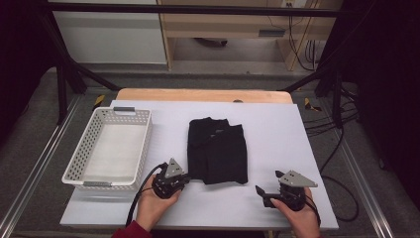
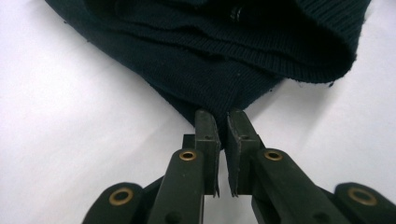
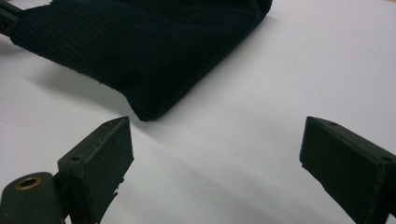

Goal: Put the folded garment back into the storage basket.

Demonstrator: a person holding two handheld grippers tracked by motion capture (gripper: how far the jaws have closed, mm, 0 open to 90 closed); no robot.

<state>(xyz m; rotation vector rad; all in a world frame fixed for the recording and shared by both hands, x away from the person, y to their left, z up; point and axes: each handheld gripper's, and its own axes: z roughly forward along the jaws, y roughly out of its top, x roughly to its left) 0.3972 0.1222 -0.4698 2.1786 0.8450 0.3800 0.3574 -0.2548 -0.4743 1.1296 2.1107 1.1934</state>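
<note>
A folded black knit garment [image 1: 218, 148] lies in the middle of the white sheet [image 1: 277, 129]. My left gripper [image 1: 187, 178] is at its near left corner. In the left gripper view the jaws of my left gripper [image 2: 223, 123] are shut on that corner of the garment [image 2: 210, 51], pinching the fabric between the pads. My right gripper [image 1: 268, 182] rests to the right of the garment's near right corner. Its jaws [image 3: 215, 135] stand wide open with only bare sheet between them, and the garment [image 3: 140, 46] lies just beyond the left jaw.
A white perforated basket [image 1: 144, 144] stands left of the garment, close to my left hand. The table's wooden edge [image 1: 198, 94] runs along the back. Cables [image 1: 341, 124] hang off the right side, beside black frame legs.
</note>
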